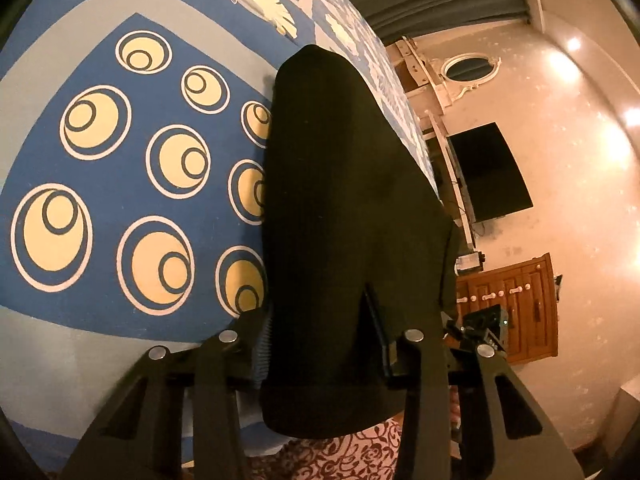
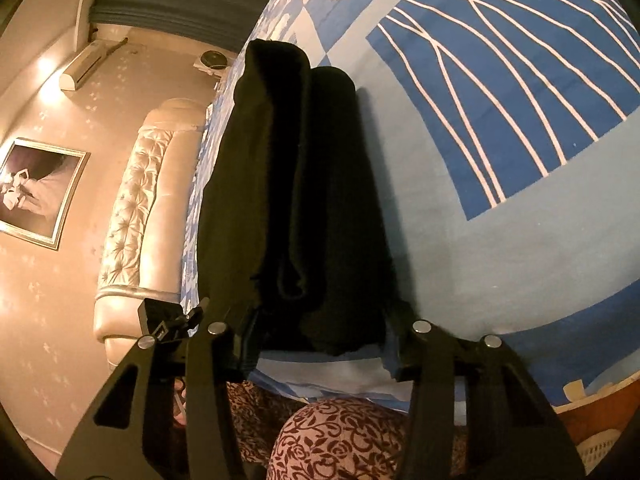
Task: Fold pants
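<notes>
Blue-and-grey patterned bedsheet (image 1: 132, 208) covers the bed that serves as the work surface, printed with cream circles on one side and white curved lines on the other. On it, near the bed's edge closest to the person, lie the black fabric pants (image 1: 344, 208), already doubled lengthwise into a long narrow strip that runs away from both cameras.

In the right wrist view the two layers show clearly, one leg stacked a little off the other, with a rounded cuff edge partway along. So the first fold looks done; what seems left is bringing one end over toward the other, probably more than once, then flattening.

The left gripper (image 1: 324, 356) has its two fingers on either side of the near end of the strip, and the cloth bunches between them, so it appears to be pinching the pants. The right gripper (image 2: 320, 344) straddles the near end in the same way, but a gap shows beside the inner faces of its fingers; I cannot tell whether its pads press on the fabric.

Nearby, the person's rose-patterned trousers (image 2: 340, 440) fill the bottom of both views. Beyond the bed stand a cream tufted headboard (image 2: 136, 208), a framed picture (image 2: 36, 192), a dark wall screen (image 1: 492, 168) and a wooden cabinet (image 1: 516, 308). Nothing lies on the sheet in the fold's path; the closeness of the bed's edge is the main risk.
</notes>
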